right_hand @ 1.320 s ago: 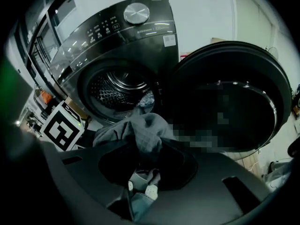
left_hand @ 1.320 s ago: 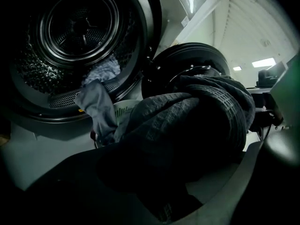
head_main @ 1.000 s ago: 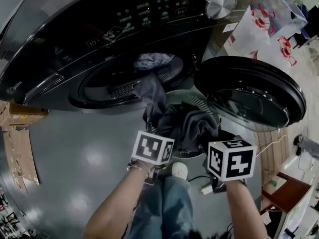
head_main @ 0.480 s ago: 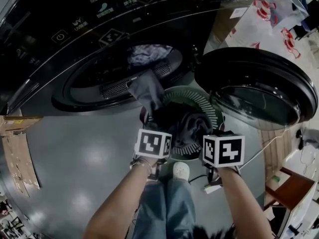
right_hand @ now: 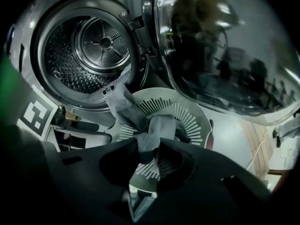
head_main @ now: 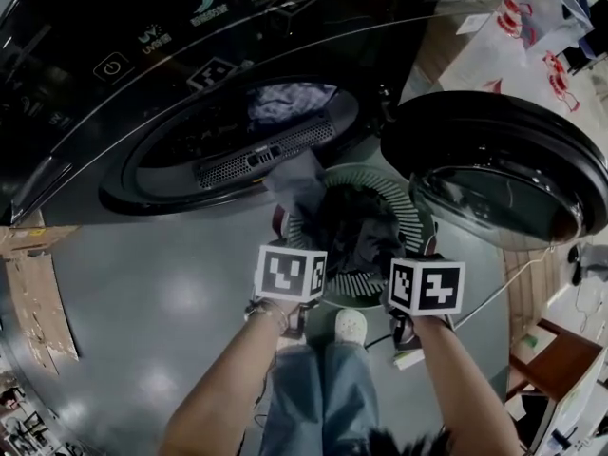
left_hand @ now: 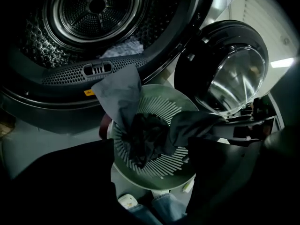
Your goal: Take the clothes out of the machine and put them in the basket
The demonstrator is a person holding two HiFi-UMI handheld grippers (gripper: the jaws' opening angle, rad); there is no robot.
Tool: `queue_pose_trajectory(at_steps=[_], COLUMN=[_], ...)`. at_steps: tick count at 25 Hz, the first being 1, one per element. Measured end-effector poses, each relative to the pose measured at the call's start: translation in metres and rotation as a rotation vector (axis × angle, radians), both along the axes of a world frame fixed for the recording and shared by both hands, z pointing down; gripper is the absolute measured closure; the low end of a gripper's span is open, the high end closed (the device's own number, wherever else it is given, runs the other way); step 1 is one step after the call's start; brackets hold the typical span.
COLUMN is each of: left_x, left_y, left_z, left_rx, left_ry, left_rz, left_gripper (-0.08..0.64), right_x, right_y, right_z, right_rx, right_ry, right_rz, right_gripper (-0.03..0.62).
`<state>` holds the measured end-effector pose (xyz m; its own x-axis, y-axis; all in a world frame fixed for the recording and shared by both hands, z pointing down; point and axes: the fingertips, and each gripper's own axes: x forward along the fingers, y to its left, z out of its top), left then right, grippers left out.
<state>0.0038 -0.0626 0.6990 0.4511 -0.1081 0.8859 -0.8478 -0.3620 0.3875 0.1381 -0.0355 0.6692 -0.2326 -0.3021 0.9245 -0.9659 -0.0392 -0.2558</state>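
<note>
Grey garment [head_main: 353,237] sags into the basket [head_main: 425,218] below the machine [head_main: 142,84]. Your right hand-held gripper [right_hand: 149,146] pinches it to steer it down. Your left hand-held gripper [left_hand: 150,182] has just been opening, jaws spread with nothing between.

Glossy grey floor [head_main: 161,293] with cardboard [head_main: 33,302] at left, wooden furniture [head_main: 546,359] at right.
</note>
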Motion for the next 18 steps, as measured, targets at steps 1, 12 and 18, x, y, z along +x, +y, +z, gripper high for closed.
queue_pose_trajectory(at_steps=[1,12,18], left_x=[-0.003,-0.033,-0.051], left_y=[-0.002,-0.062,-0.101], left_z=[0.000,0.007,0.034], left_rx=[0.009,0.278,0.308], left_ry=[-0.006,-0.115,-0.206], left_rz=[-0.001,0.015,0.029], left_gripper=[0.095,0.095,0.095], right_x=[-0.001,-0.014,-0.023], right_y=[0.000,-0.010,0.002], right_z=[0.001,0.021,0.031], right_rx=[0.010,0.072,0.044], right_ry=[-0.011,-0.073,-0.111], right_rz=[0.001,0.042,-0.008], right_gripper=[0.511,0.175,0.175])
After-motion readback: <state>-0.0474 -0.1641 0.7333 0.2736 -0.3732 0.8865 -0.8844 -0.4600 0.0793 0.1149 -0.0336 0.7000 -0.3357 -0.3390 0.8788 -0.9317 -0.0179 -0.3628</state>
